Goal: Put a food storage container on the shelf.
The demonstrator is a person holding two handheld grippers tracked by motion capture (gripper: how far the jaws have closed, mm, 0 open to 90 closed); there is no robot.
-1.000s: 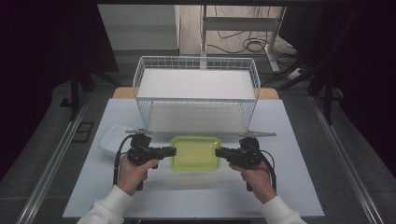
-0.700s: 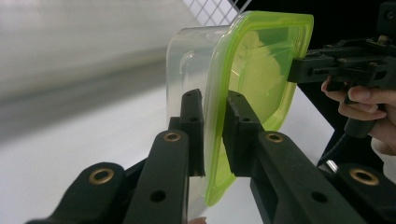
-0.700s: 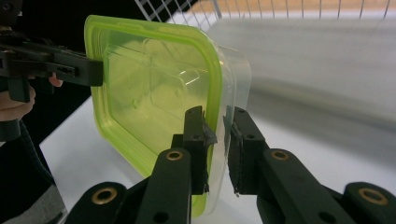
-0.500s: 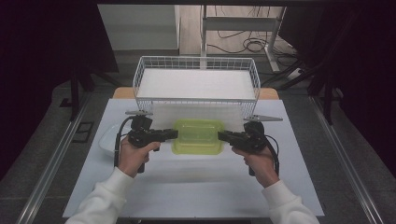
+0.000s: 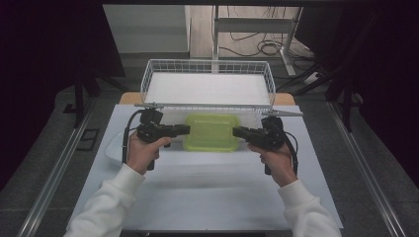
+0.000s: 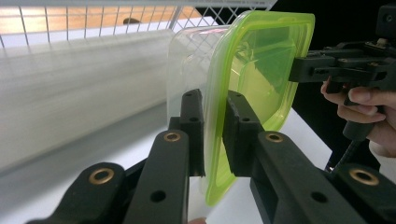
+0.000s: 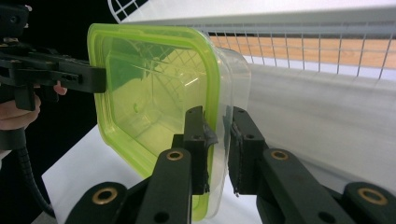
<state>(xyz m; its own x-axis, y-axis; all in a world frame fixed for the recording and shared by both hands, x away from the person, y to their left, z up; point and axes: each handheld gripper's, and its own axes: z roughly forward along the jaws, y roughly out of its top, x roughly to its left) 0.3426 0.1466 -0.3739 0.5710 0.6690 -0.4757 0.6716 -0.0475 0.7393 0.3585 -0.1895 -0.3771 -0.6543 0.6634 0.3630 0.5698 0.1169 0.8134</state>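
Two hands in white sleeves come in from the near edge of the high view, each holding a black gripper. The left gripper [image 5: 185, 130] and the right gripper [image 5: 237, 131] point inward at each other and carry a clear box with a green lid [image 5: 211, 131] between them, above the pale counter [image 5: 207, 192].

In the left gripper view, the jaws are closed narrowly on the box's rim, pinching the green lid edge [image 6: 215, 140] together with the clear wall behind it. In the right gripper view, the jaws are clamped the same way on the opposite rim [image 7: 215, 135].

The box hangs just in front of a white wire basket [image 5: 148, 79] that stands at the far side of the counter. A white lining covers the basket floor.

The step in hand looks like a two-handed lift toward the basket. The next move probably calls for raising the box clear of the basket's near wall with both hands level, then carrying it forward and lowering it inside.

A pale, flat object [image 5: 112, 150] on the counter is partly hidden by the left hand, and its nature is hard to make out. The room beyond the basket is dark, with loose cables on the floor.
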